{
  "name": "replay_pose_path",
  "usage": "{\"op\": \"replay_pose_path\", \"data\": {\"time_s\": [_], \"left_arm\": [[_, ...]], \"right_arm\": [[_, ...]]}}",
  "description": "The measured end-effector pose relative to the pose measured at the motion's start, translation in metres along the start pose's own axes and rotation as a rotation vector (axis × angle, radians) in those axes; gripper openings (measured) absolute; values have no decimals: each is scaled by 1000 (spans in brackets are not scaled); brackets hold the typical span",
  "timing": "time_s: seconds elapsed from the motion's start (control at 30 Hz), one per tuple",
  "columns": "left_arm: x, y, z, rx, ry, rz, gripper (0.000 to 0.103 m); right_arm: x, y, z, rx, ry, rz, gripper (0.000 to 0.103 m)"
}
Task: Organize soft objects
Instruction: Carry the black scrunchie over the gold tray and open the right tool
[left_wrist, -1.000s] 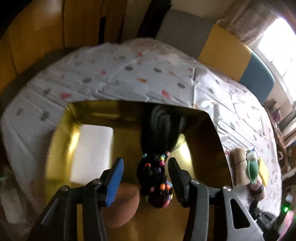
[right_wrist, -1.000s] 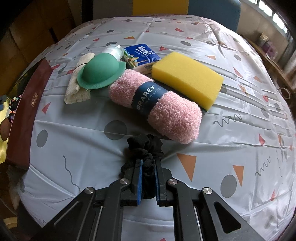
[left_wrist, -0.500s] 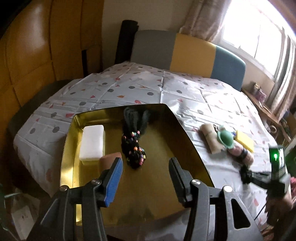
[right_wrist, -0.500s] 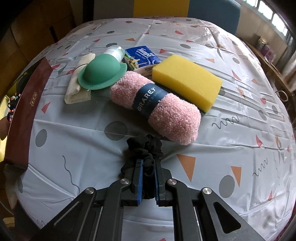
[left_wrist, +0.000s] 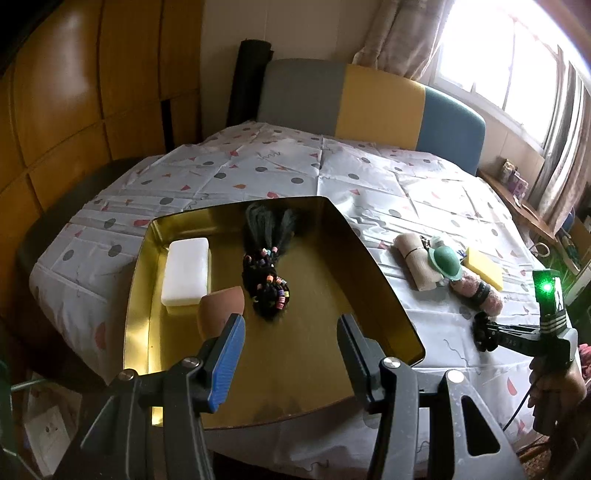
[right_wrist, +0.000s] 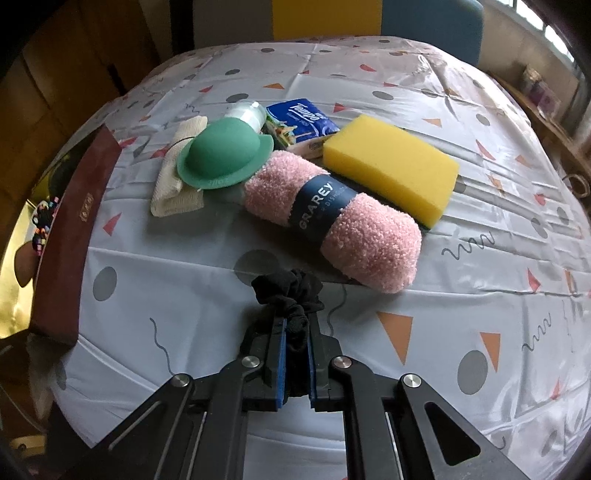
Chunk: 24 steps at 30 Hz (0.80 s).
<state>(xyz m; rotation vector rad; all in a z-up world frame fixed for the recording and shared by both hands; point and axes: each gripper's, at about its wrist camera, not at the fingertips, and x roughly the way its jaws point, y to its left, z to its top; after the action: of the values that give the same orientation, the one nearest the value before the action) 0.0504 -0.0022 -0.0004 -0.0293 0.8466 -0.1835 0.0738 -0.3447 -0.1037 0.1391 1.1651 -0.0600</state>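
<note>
Left tongs now pulled back and up from gold tray, jaws apart, empty; beaded black hair bundle left lying inside (drop done, by the look). Right tongs unmoved, clamped on black scrunchie on table, likely next for tray.

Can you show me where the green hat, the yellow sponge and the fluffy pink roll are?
green hat (right_wrist: 221, 157): right wrist view, on its domed crown.
yellow sponge (right_wrist: 391, 164): right wrist view, on its top face.
fluffy pink roll (right_wrist: 373, 240): right wrist view, on the fuzzy part beside its dark label.
</note>
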Motion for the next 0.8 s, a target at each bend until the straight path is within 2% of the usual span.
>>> {"op": "replay_pose_path", "data": {"time_s": [0.13, 0.33, 0.53, 0.8], "left_arm": [[0, 4, -1, -11, 9, -11, 52], [-2, 17, -4, -41, 6, -10, 52], [-1, 27, -8, -69, 15, -6, 52], [1, 33, -10, -81, 24, 1, 52]], "right_arm": [[-4, -2, 0, 24, -15, 14, 9], [-28, 2, 8, 80, -96, 113, 9], [-47, 27, 19, 53, -149, 196, 9], [-56, 82, 32, -29, -157, 300, 9]]}}
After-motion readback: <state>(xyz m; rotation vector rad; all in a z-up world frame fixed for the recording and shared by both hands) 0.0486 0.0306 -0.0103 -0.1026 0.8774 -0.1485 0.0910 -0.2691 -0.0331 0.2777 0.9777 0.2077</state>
